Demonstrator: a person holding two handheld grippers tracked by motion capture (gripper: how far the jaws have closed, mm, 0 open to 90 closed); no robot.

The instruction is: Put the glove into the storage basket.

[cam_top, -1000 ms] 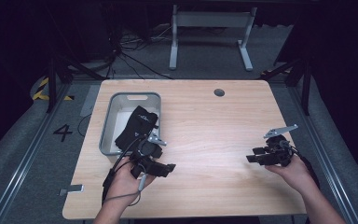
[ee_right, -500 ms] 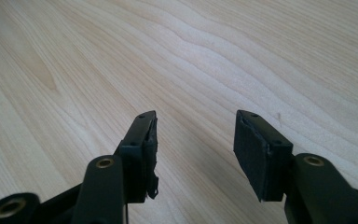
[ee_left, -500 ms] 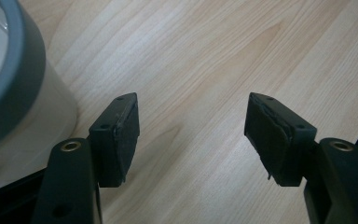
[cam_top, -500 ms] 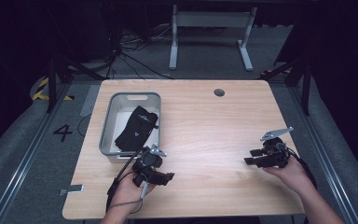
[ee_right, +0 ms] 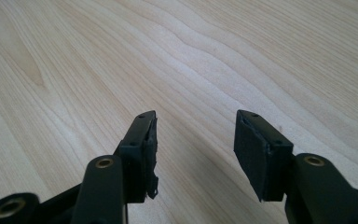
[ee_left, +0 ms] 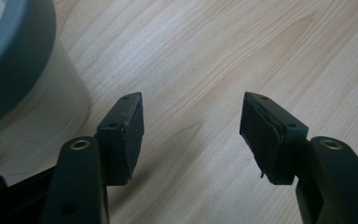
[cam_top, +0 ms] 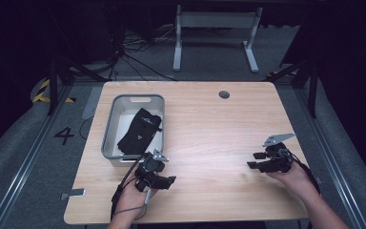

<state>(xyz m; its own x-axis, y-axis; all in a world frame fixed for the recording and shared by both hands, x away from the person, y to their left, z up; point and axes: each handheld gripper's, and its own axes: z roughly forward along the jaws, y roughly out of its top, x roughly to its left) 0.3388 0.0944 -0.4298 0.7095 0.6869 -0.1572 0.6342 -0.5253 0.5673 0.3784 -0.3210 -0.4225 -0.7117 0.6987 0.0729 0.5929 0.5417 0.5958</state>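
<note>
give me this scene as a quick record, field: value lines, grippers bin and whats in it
surface: light wooden table
bin: grey bin on the table's left part
bin contents: a black cloth item, kind unclear
left gripper: held just in front of the bin's near edge, fingers apart, nothing between them
right gripper: low over the table's right part, fingers apart, nothing between them
between the grippers: bare wood
table detail: small round hole near the far edge
</note>
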